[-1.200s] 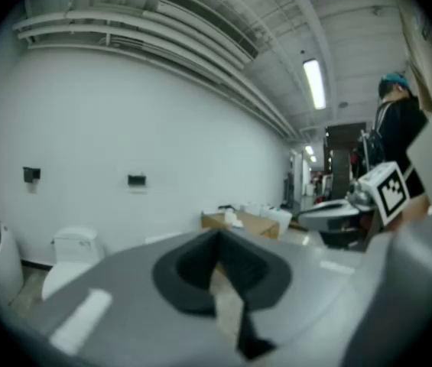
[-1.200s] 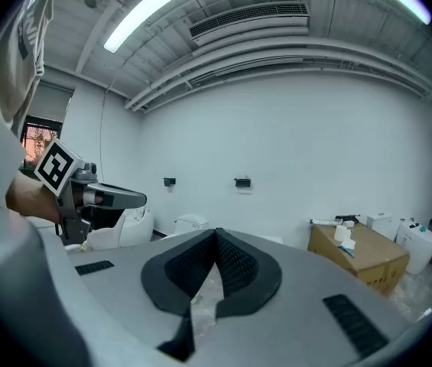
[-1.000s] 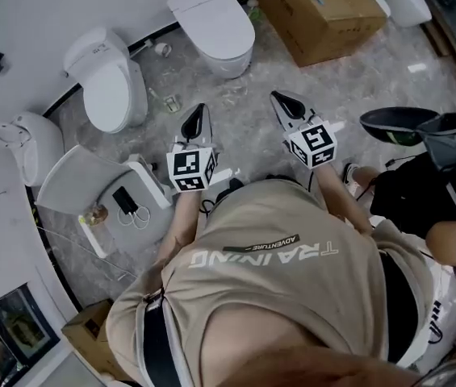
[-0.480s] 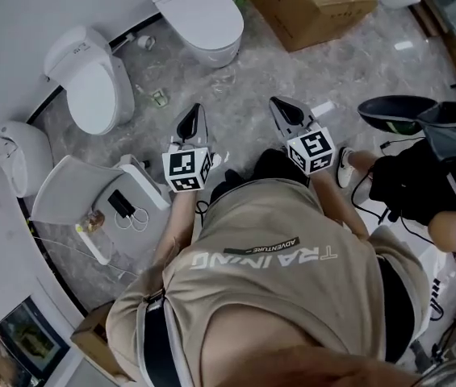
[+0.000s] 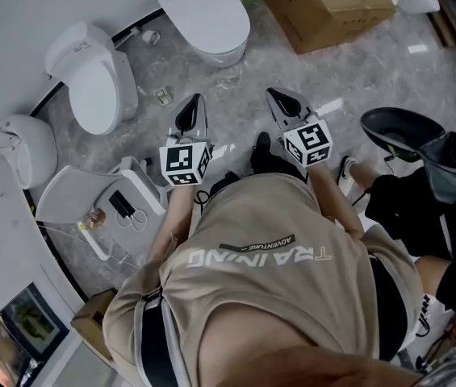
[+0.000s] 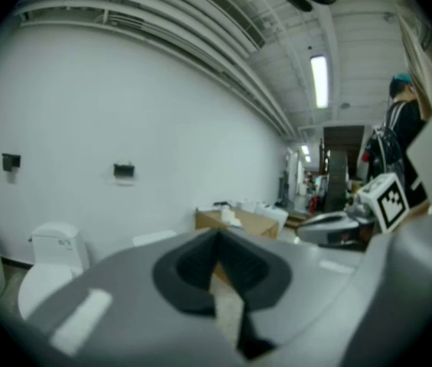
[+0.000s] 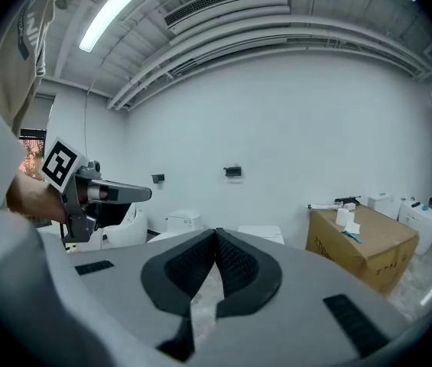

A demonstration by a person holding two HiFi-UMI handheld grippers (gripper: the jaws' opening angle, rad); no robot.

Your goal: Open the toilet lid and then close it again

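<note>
Fingers of the left gripper clenched tip to tip, nothing between them. Right gripper same: fingers pressed together, empty. Both are held out in front of the person's beige shirt, side by side and apart, tips aimed across the grey marbled floor. Toilet sits by the white wall ahead of the grippers, well apart from both, lid down. Second toilet to its left, lid also down, nearer the left gripper but not touched. Cardboard box stands right of the first toilet. Right gripper view shows the left gripper off to the left with its marker cube.
</note>
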